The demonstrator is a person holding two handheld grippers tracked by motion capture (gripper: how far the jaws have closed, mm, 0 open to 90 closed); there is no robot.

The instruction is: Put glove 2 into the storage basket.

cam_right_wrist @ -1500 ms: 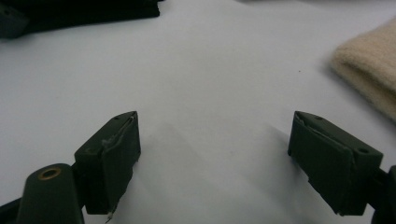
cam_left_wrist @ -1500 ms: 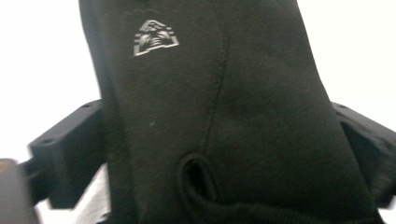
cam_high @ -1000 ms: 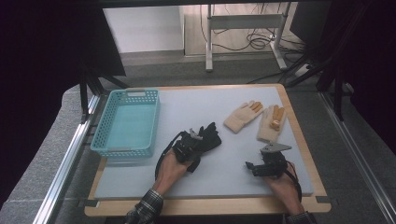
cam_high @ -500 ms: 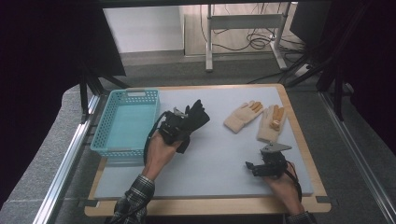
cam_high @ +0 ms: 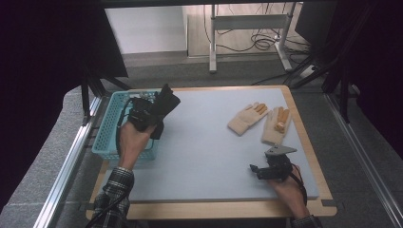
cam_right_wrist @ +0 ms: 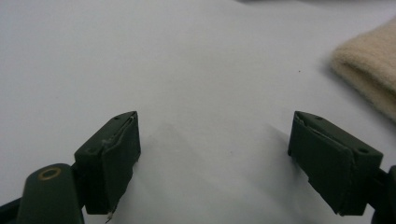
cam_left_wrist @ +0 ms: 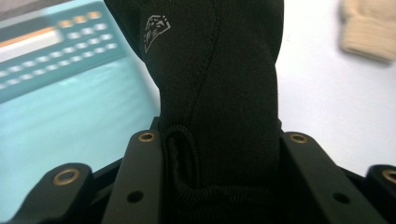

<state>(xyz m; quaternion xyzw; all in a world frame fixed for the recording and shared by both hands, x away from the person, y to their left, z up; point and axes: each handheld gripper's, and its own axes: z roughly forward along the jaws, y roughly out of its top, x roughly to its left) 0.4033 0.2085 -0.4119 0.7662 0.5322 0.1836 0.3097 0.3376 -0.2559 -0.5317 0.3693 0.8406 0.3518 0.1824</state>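
Left: teal basket (cam_high: 107, 137) at the table's edge, with left gripper (cam_high: 151, 113) pinching a black glove (cam_high: 167, 100) above its right rim. Mid-right: two cream gloves (cam_high: 246, 118) flat on the grey mat (cam_high: 204, 147). Nearer right: right gripper (cam_high: 256, 171) resting low, jaws spread apart.

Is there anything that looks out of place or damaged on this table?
Nothing stands out. The black glove is clamped in the left gripper beside the blue basket, and the two beige gloves lie flat, undamaged, on the table.
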